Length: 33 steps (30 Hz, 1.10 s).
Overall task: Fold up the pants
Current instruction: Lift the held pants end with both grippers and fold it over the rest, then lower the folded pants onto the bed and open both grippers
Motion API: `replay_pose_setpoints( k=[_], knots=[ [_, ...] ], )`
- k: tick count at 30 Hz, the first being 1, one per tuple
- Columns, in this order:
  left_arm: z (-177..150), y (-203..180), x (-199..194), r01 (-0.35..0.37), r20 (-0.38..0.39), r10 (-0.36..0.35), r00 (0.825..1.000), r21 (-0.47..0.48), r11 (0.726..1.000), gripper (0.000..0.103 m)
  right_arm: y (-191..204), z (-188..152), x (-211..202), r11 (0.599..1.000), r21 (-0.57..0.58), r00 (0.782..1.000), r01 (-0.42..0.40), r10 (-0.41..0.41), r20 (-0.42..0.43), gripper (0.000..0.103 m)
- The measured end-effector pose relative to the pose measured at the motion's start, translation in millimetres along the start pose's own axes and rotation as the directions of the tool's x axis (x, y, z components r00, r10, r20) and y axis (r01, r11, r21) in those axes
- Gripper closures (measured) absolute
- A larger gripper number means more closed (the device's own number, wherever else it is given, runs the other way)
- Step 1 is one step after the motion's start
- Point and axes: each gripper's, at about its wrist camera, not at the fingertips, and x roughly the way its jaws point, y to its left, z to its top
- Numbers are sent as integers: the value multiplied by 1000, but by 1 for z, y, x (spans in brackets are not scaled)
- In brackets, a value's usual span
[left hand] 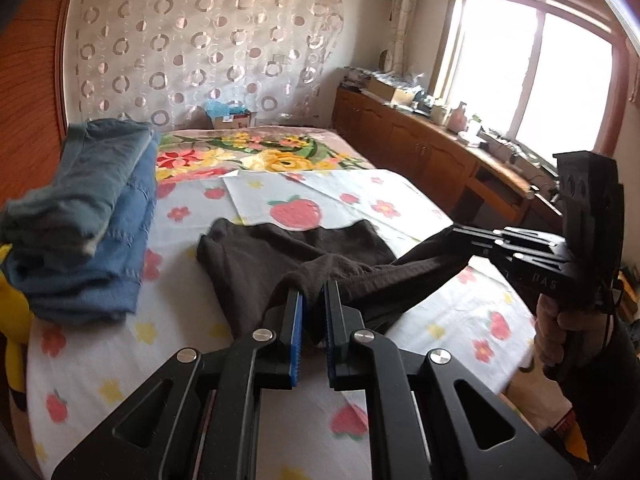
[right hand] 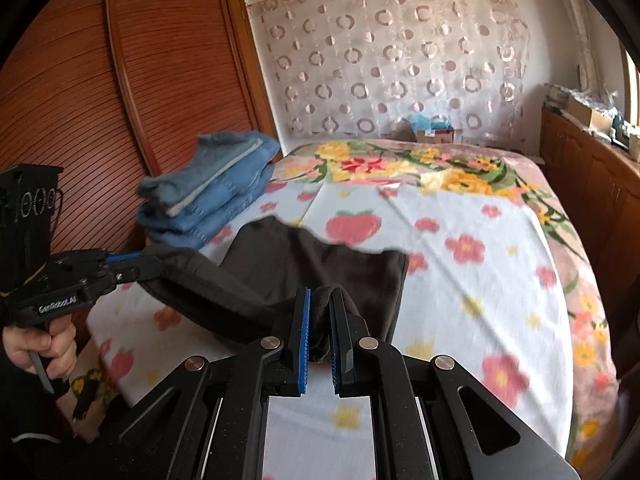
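At the far left of the bed, near its edge by the slatted wooden wardrobe doors, sits one stack of folded blue jeans; two folded pieces can be told apart in it, a paler one on top of a deeper blue one. A bit of something yellow shows just beside the stack at the left rim of the left wrist view. To the right of the stack lies the single pair of dark brown pants, its far part resting flat on the strawberry-and-flower sheet, its near edge lifted off the bed and stretched between the two claws. The left claw is nearly closed, its blue pads pinching a bunched fold of that edge, so the cloth begins right at its tips and runs away from it across the bed. Further right, the right claw is likewise nearly closed on the other end of the same edge, with cloth wedged between its pads. Each claw is carried by one hand, two in all: the left hand and the right hand. Beyond the bed's right side runs one wooden surface crowded with small items under the window.
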Motion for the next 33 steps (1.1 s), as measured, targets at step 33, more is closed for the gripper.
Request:
replay_pose_setpoints(
  k=[33],
  knots=[
    [25, 28, 65, -124, -85, 124, 989, 1, 992, 92, -18, 36, 118, 998, -15, 992, 60, -61, -106, 94]
  ],
)
